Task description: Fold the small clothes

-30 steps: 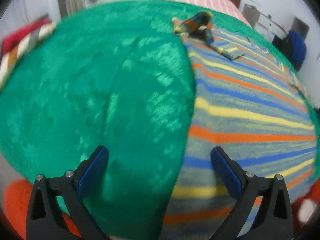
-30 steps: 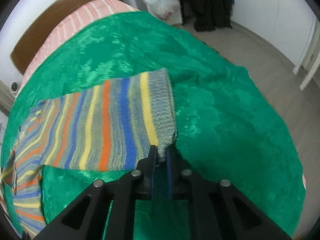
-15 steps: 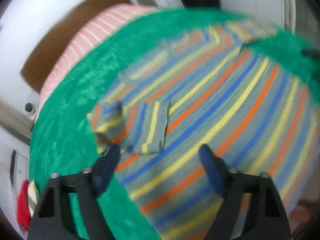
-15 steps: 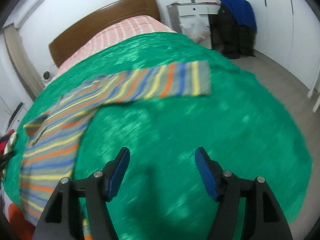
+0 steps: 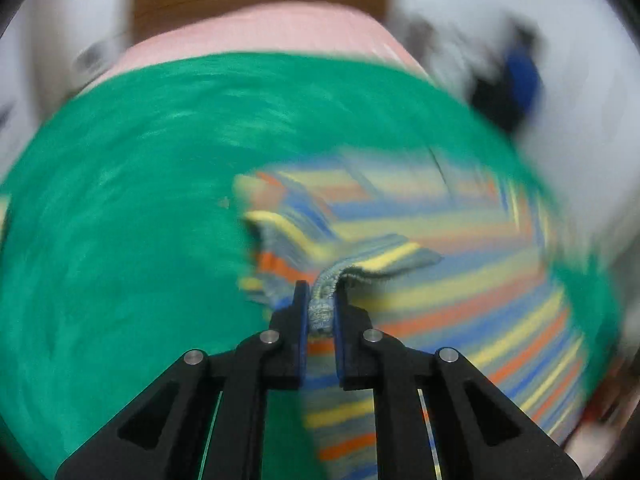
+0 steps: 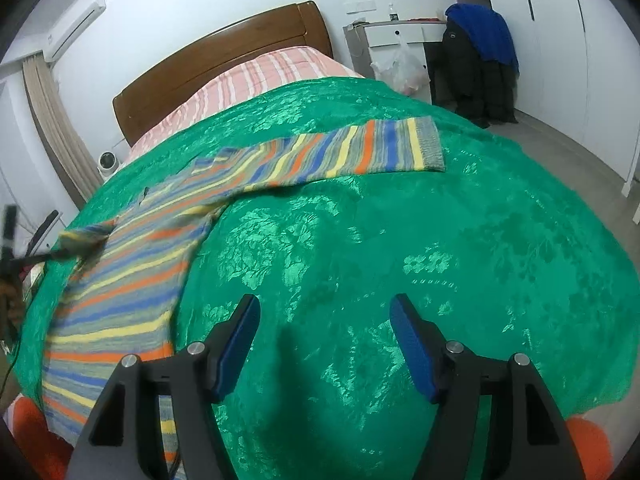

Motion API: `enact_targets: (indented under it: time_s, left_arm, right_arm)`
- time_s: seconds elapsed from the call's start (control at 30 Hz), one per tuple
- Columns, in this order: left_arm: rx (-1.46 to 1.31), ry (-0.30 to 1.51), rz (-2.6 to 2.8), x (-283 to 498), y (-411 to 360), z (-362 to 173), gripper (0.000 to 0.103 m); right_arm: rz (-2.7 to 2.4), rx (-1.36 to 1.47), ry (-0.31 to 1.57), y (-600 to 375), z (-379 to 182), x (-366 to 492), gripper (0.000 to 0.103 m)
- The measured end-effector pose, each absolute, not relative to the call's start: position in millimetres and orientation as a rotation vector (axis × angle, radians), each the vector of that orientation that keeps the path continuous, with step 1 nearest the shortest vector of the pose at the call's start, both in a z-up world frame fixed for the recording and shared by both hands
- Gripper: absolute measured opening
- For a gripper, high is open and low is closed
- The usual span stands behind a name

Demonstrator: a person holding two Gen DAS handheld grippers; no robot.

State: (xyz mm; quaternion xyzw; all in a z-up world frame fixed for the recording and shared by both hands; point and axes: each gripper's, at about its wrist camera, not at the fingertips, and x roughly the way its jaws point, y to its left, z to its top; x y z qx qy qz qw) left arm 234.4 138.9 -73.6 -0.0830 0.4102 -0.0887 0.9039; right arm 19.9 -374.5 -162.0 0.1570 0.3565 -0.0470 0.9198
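- Since a second ago, my left gripper has gone from wide open over the green bedspread to pinching the left sleeve cuff of the striped sweater; my right gripper has let go of the other cuff.
- Left side first: the left jaws are closing, with the grey ribbed cuff bunched between the blue pads, and the sleeve rises off the body of the sweater (this view is badly smeared, so I cannot tell finer detail).
- In the right wrist view, the sweater lies flat on the left half of the green bedspread, its hem toward me.
- The right sleeve stretches straight out across the spread, its grey cuff lying flat, well apart from my right gripper.
- My right gripper stands open, nothing between its pads, over bare green cloth.
- Far right, a blue garment hangs over dark coats by the white wall.
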Motion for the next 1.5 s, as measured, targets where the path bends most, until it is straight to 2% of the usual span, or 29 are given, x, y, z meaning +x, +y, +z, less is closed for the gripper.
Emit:
enact_targets:
  time_s: [0.1, 0.2, 0.27, 0.53, 0.9, 0.97, 1.03, 1.07, 1.13, 1.3, 1.4, 1.43, 1.47, 1.5]
  left_arm:
    - [-0.403, 0.795, 0.018, 227, 216, -71, 0.009]
    - [-0.528, 0.825, 0.243, 217, 282, -101, 0.008]
    - [-0.535, 0.857, 0.309, 216, 297, -121, 0.007]
    - [-0.509, 0.9, 0.424, 209, 304, -160, 0.006]
    - [-0.421, 0.922, 0.516, 213, 310, -168, 0.006]
    - [-0.46, 0.905, 0.504, 209, 312, -167, 0.01]
    - [-0.586, 0.871, 0.445, 197, 324, -161, 0.021]
    - [-0.636, 0.85, 0.413, 193, 330, -159, 0.037]
    - [-0.715, 0.794, 0.335, 185, 345, -151, 0.055]
    - [-0.67, 0.825, 0.246, 210, 353, -146, 0.055]
    - [-0.634, 0.861, 0.236, 235, 346, -153, 0.053]
    - [-0.623, 0.87, 0.246, 241, 345, -156, 0.024]
    - [-0.602, 0.88, 0.289, 245, 344, -158, 0.005]
    - [-0.586, 0.891, 0.344, 245, 346, -161, 0.001]
  right_arm:
    - [-0.092, 0.308, 0.729, -372, -162, 20, 0.067]
    - [-0.08, 0.306, 0.738, -370, -165, 23, 0.067]
    - [-0.075, 0.295, 0.75, -366, -169, 26, 0.067]
    - [-0.079, 0.277, 0.766, -363, -173, 28, 0.067]
    - [-0.081, 0.274, 0.776, -364, -177, 30, 0.068]
    - [-0.079, 0.276, 0.775, -364, -177, 30, 0.068]
    - [-0.076, 0.283, 0.772, -365, -177, 29, 0.068]
    - [-0.075, 0.285, 0.772, -366, -177, 29, 0.067]
    - [-0.078, 0.283, 0.771, -365, -177, 28, 0.067]
    - [-0.089, 0.255, 0.775, -360, -178, 32, 0.07]
    - [-0.098, 0.236, 0.779, -356, -180, 33, 0.071]
    - [-0.101, 0.227, 0.78, -355, -180, 33, 0.071]
    - [-0.103, 0.222, 0.78, -354, -180, 33, 0.071]
    - [-0.104, 0.22, 0.781, -354, -180, 33, 0.071]
